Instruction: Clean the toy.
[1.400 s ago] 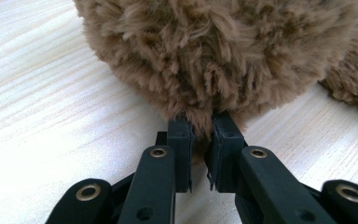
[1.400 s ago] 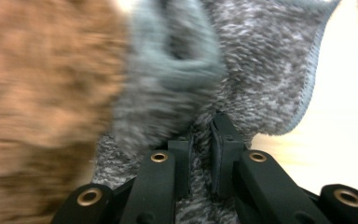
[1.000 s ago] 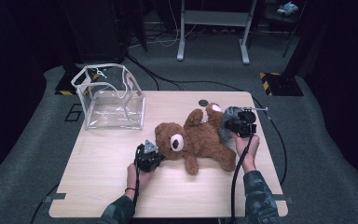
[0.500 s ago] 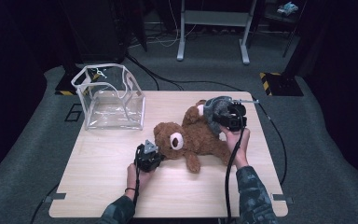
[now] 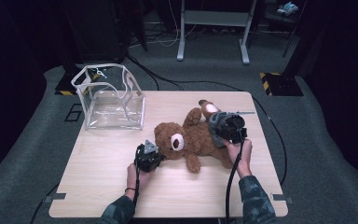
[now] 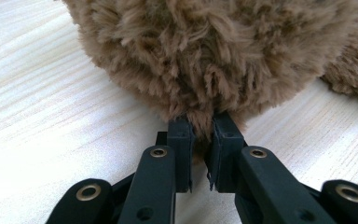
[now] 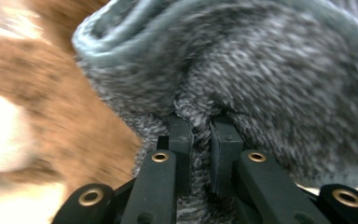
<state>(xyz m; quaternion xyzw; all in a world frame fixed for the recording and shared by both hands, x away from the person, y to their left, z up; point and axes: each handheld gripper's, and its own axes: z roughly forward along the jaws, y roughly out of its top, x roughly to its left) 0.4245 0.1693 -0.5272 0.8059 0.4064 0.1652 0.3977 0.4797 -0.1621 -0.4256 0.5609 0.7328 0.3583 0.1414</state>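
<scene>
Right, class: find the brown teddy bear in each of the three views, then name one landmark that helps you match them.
High view: the teddy bear lies at table centre, between both grippers.
Left gripper view: its fur fills the top, pinched by the left gripper.
Right gripper view: blurred brown fur at left, behind the grey knitted cloth that the right gripper grips.
Shared landmark: the pale wooden table, also.

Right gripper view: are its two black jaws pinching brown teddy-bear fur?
No: the right gripper is shut on a fold of grey knitted fabric, with the brown plush teddy bear off to one side.
</scene>
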